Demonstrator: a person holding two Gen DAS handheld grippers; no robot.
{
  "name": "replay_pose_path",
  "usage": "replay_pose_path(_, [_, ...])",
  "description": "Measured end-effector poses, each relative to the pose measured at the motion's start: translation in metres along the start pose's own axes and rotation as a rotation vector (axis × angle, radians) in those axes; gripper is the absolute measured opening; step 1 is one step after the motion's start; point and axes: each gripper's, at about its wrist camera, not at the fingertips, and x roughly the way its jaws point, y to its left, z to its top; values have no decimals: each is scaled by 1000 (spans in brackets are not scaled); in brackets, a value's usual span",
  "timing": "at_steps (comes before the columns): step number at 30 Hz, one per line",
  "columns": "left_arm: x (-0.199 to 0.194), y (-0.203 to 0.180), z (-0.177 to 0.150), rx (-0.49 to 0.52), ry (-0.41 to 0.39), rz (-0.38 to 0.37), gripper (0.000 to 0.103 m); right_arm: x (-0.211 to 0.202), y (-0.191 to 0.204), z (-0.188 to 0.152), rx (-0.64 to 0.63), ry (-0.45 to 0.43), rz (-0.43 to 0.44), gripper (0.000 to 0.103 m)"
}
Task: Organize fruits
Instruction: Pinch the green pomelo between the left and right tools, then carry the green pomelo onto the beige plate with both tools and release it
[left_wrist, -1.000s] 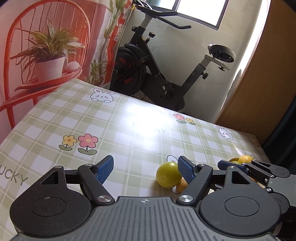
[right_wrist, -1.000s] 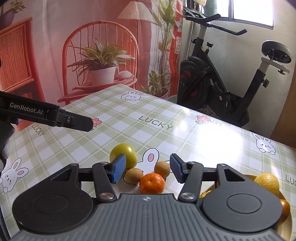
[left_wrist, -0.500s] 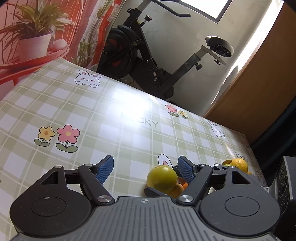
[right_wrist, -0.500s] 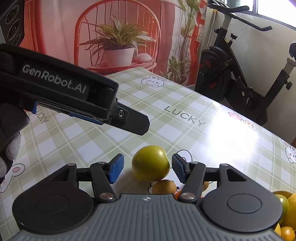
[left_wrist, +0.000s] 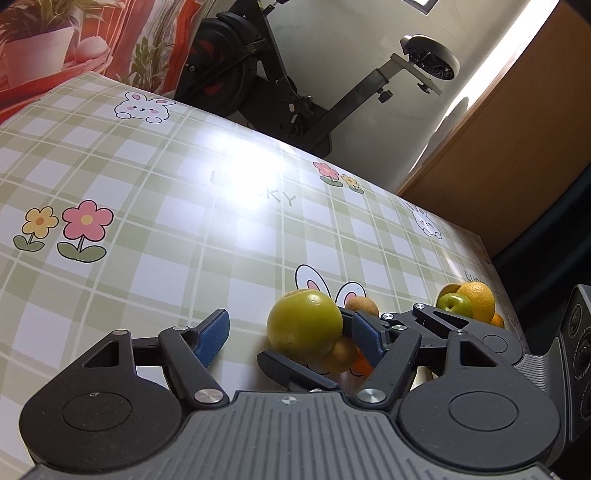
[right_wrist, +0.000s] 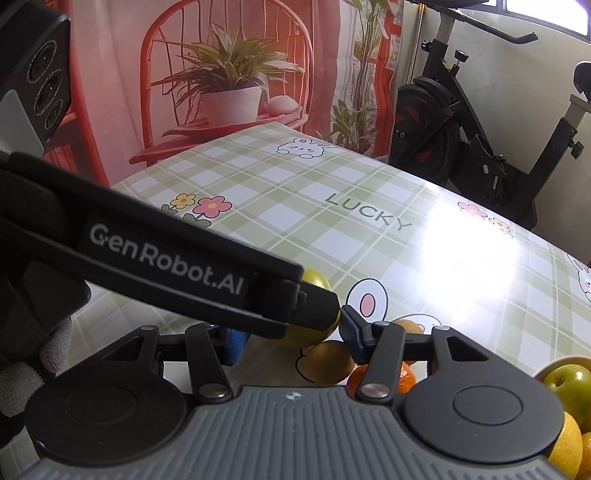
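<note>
Compared with half a second ago, both grippers sit lower and closer to the loose fruit, and the green-yellow fruit (left_wrist: 304, 326) looms larger. In the left wrist view the left gripper (left_wrist: 290, 332) has its fingers spread wide, the fruit lying on the worktop (left_wrist: 184, 206) between them, nearer the right pad; whether that pad touches it cannot be told. The right gripper (left_wrist: 314, 354) reaches in around the same fruit, its fingers wide too.

The left view alone shows the brown fruit (left_wrist: 362, 306) behind and the green apple (left_wrist: 452, 304) with an orange (left_wrist: 478, 299) far right. The right wrist view alone shows the left gripper's arm crossing over the fruit (right_wrist: 316, 282), a gloved hand (right_wrist: 33, 365), a small yellowish fruit (right_wrist: 328, 363) and a tangerine (right_wrist: 384, 376).
</note>
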Motion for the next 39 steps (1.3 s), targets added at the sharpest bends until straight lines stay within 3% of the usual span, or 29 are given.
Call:
replay_pose_path(7, [6, 1, 0, -3, 1, -14, 60, -2, 1, 1, 5, -7, -3, 50])
replay_pose_path(22, [5, 3, -6, -26, -11, -52, 50, -8, 0, -2, 17, -22, -8, 50])
replay_pose_path(39, [-29, -37, -16, 56, -86, -30, 50, -60, 3, -11, 91, -130, -21, 50])
